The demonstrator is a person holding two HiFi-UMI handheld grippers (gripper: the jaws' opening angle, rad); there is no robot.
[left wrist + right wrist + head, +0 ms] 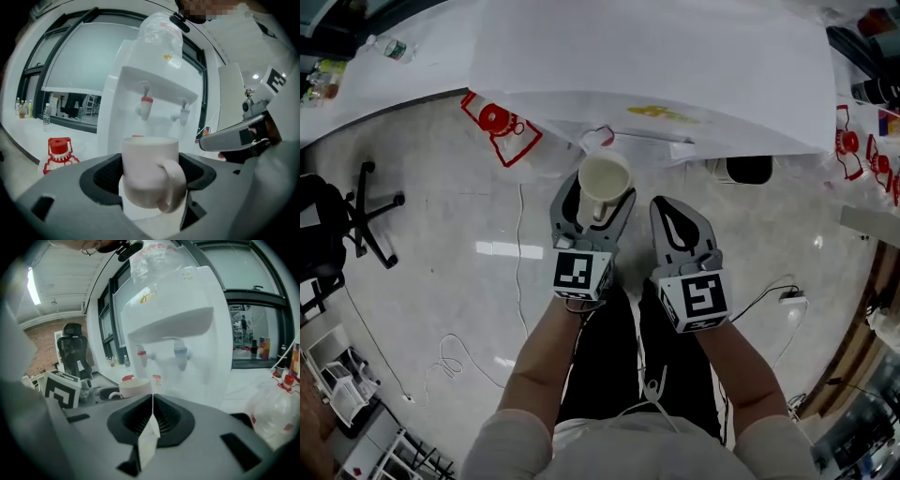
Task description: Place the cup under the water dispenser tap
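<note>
A cream mug (605, 178) with a handle sits upright between the jaws of my left gripper (598, 195), which is shut on it. In the left gripper view the mug (149, 169) hangs in front of the white water dispenser (157, 89), below and short of its red tap (146, 105) and pale tap (183, 112). My right gripper (667, 206) is beside it on the right, jaws shut with nothing between them. The right gripper view shows its closed jaws (152, 398), the mug (135, 386) to the left and both taps (180, 352) ahead.
The dispenser top (656, 66) fills the upper head view. Red-capped water jugs (499, 125) lie on the floor to its left, more (853, 150) at the right. An office chair (352, 211) stands at far left. Cables (450, 356) trail on the floor.
</note>
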